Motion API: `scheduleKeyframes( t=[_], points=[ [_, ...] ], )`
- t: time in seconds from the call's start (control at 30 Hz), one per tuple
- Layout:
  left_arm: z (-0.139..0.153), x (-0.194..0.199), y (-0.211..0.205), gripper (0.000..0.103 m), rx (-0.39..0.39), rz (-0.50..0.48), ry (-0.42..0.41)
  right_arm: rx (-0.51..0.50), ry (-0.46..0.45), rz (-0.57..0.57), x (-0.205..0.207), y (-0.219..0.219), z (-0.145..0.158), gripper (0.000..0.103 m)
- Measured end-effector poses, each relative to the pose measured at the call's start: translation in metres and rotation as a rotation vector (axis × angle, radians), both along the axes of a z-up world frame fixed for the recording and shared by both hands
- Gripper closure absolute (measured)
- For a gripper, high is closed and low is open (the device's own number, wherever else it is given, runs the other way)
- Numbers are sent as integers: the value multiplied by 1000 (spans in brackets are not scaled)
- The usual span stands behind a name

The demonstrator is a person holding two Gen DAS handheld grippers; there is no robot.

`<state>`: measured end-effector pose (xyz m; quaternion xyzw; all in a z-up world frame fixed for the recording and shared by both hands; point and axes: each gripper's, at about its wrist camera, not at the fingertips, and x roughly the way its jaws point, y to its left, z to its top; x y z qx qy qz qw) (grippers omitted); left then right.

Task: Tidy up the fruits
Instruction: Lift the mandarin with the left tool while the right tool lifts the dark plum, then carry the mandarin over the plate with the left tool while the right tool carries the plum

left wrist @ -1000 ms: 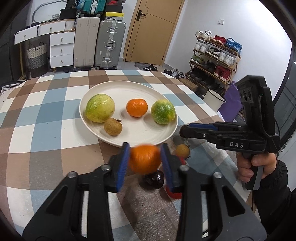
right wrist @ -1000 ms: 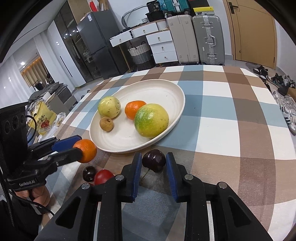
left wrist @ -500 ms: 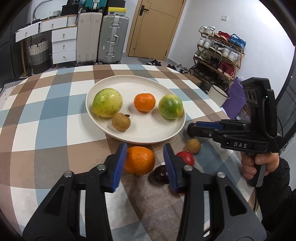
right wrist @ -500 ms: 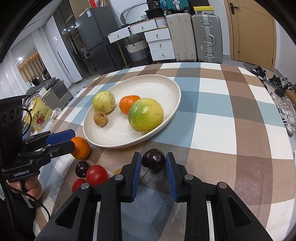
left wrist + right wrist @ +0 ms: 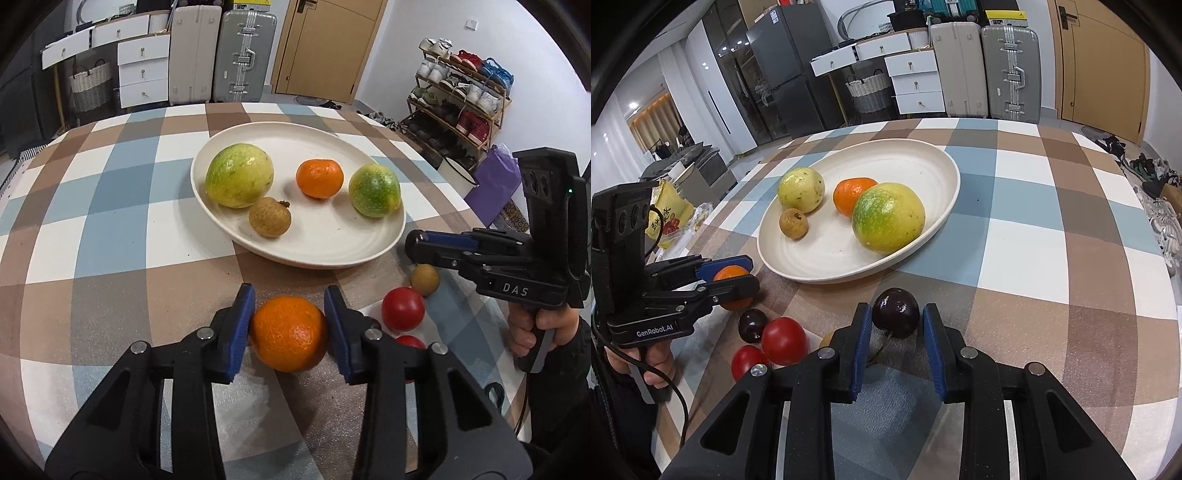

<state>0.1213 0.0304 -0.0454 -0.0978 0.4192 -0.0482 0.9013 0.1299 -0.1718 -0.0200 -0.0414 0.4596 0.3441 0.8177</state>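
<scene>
Left wrist view shows my left gripper with its blue jaws closed against both sides of an orange, held just above the checked surface, near the front rim of the cream plate. On the plate lie a large green-yellow fruit at far left, a longan touching it on the near side, a mandarin in the middle and a second green-yellow fruit at right. To the right of the orange, on the surface, sit a red tomato, a second tomato partly hidden behind my jaw, and a small brown longan.

Right wrist view shows my right gripper with its jaws around a dark plum. A slight gap shows on each side, so I cannot tell whether they grip it; the plum sits on the surface just in front of the plate. To its left lie another dark plum and the two tomatoes, close together, with my left gripper beyond them.
</scene>
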Motion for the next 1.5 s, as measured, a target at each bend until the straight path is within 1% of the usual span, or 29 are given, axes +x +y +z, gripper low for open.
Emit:
scheduleKeyframes(
  t=[0.17, 0.27, 0.4, 0.5, 0.7, 0.73, 0.83, 0.87, 0.93, 1.0, 1.03, 1.1, 1.13, 1.2, 1.4, 1.5],
  points=[
    [8, -4, -1, 67, 0, -3, -38, 11, -2, 6, -1, 0, -1, 75],
    [13, -6, 2, 67, -9, 4, -62, 21, -32, 7, -3, -1, 5, 80],
    [22, -10, 4, 67, -11, 17, -108, 64, -63, -9, -3, -7, 16, 80],
    [26, -13, 4, 67, -11, 20, -128, 77, -72, -14, -2, -9, 19, 80],
    [24, -12, 5, 67, -10, 19, -119, 7, -34, -1, 1, -3, 7, 79],
    [24, -11, 5, 67, -11, 20, -116, 2, -39, -2, 0, -2, 6, 78],
    [22, -11, 5, 67, -9, 21, -112, -3, -44, -6, 0, 1, 5, 64],
    [21, -10, 4, 67, -11, 20, -110, -7, -43, -8, 1, 3, 3, 63],
    [20, -10, 4, 67, -14, 18, -109, -24, -28, -15, 5, 6, -2, 63],
    [20, -9, 3, 67, -11, 17, -108, -21, -38, -9, 6, 9, -2, 63],
    [20, -10, 2, 67, -10, 17, -111, -29, -43, -1, 5, 11, -1, 63],
    [21, -10, 2, 67, -13, 14, -115, -58, -61, 8, 2, 14, -2, 74],
    [21, -10, 2, 67, -15, 15, -119, -61, -69, 16, 0, 15, -1, 75],
    [22, -11, 4, 67, -21, 19, -126, -45, -68, 25, -1, 14, 1, 76],
    [26, -13, 5, 67, -19, 33, -147, 5, -118, 13, -6, 7, 17, 76],
    [29, -15, 5, 67, -18, 35, -166, 57, -136, 3, -7, 1, 24, 76]
  ],
)
